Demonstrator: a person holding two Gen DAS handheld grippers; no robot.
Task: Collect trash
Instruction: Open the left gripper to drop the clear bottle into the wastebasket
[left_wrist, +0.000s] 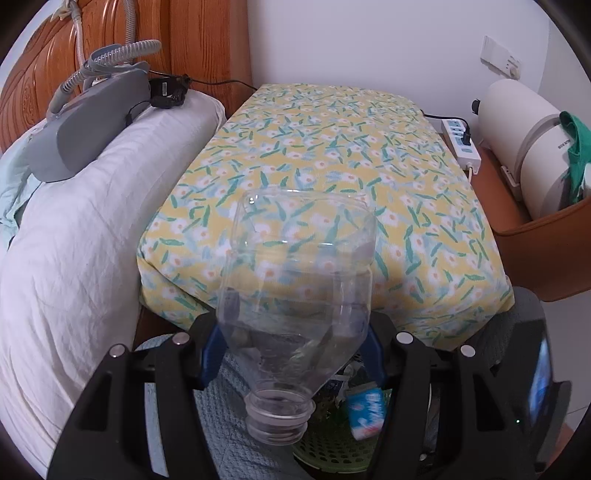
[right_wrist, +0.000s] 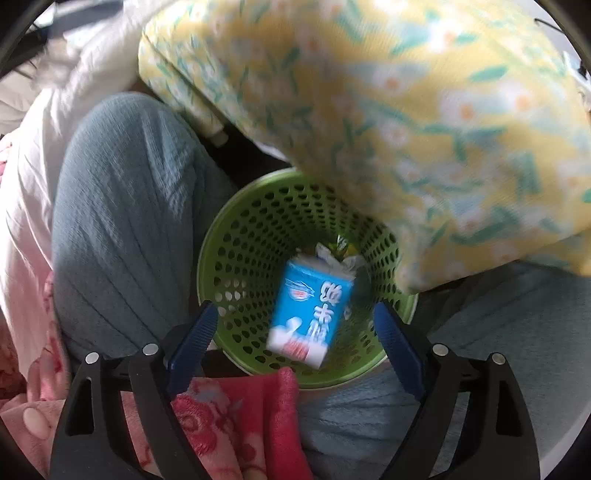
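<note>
Setting: a lived-in bedroom in a home. Evidence, as seen from beside the bed:
- carved wooden headboard (left_wrist: 110, 40) against a plain white wall;
- white pillow (left_wrist: 92, 229) with a grey device and corrugated hose (left_wrist: 92, 110) resting on it;
- cushion in yellow floral fabric (left_wrist: 332, 177) beside the pillow;
- brown bedside stand (left_wrist: 517, 206) carrying a white power strip (left_wrist: 461, 142) and a cream cylindrical appliance (left_wrist: 524, 136);
- pink floral blanket (right_wrist: 229, 417);
- small green perforated waste basket (right_wrist: 251, 229) on the floor, a blue-and-white carton (right_wrist: 310, 314) inside it.
</note>
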